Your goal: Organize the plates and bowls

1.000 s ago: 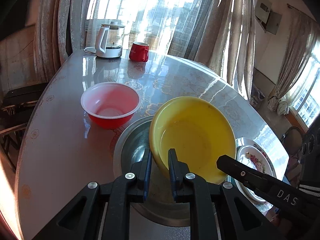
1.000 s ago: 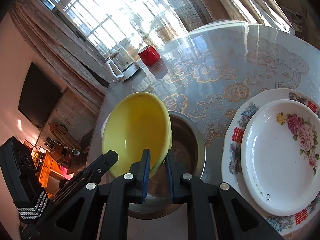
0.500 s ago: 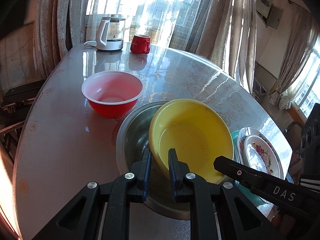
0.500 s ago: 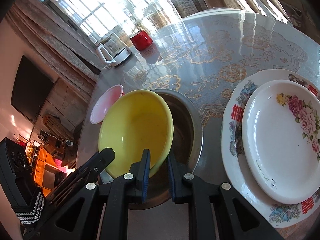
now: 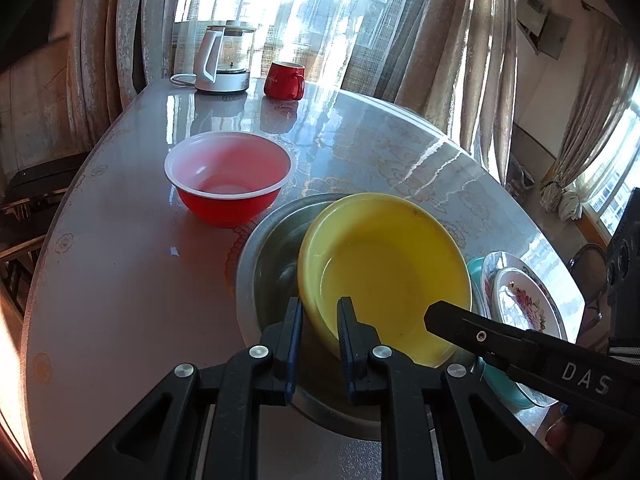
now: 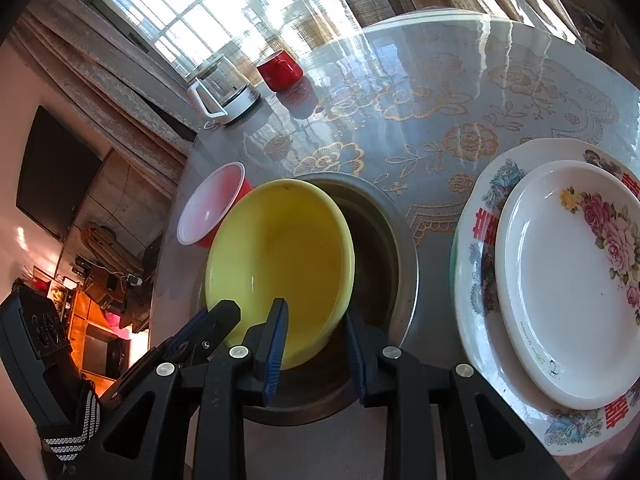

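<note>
- Widened since a moment ago, the right gripper (image 6: 314, 338) straddles the yellow bowl's (image 6: 280, 256) rim, jaws parted.
- Left gripper (image 5: 318, 330) pinches the opposite rim.
- Bowl sits tilted inside the steel basin (image 6: 394, 240).

We are in a home dining room: long curtains (image 5: 452, 40) at sunny windows, a kettle (image 5: 224, 60) and red mug (image 5: 284, 80) on a floral-patterned surface (image 6: 440, 120), a television (image 6: 56, 172) nearby.

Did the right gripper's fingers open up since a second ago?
Yes. The right gripper has spread wider: its right finger now stands clear of the yellow bowl rim, over the metal basin.
</note>
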Demonstrator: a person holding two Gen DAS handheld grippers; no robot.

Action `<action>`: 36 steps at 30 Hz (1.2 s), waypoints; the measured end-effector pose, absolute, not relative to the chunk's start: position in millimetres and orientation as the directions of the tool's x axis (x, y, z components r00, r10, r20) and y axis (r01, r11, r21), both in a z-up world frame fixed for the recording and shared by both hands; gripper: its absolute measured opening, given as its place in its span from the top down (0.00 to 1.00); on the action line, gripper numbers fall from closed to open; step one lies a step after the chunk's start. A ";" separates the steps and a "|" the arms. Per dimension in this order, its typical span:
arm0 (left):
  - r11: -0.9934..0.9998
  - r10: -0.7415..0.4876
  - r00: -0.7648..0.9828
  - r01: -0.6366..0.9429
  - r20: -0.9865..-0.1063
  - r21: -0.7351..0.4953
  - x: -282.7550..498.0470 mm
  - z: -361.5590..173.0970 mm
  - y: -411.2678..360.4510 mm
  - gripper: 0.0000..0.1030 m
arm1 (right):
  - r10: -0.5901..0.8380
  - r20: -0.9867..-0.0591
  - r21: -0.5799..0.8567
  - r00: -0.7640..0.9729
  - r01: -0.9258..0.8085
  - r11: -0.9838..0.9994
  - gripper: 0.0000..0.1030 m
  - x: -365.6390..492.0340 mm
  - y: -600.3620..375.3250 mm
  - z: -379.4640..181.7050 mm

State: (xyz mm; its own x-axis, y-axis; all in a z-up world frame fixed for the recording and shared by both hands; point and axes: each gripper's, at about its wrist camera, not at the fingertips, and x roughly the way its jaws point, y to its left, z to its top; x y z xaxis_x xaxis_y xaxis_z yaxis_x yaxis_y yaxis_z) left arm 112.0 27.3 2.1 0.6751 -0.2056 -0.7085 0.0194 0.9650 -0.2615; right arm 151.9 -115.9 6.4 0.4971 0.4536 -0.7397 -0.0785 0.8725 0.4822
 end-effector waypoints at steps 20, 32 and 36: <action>0.966 -0.205 0.666 0.022 -0.717 -0.256 110.9 1.7 25.3 0.83 | 0.411 -0.749 0.431 0.521 -0.088 0.898 0.60 151.6 -115.4 16.2; 0.955 -0.221 0.678 0.004 -0.701 -0.297 105.5 13.7 38.0 0.66 | 0.430 -0.744 0.447 0.511 -0.097 0.889 0.60 150.9 -114.0 11.7; 0.953 -0.186 0.718 -0.036 -0.671 -0.302 101.2 26.9 48.0 0.37 | 0.449 -0.736 0.463 0.508 -0.106 0.880 0.60 151.4 -114.1 12.5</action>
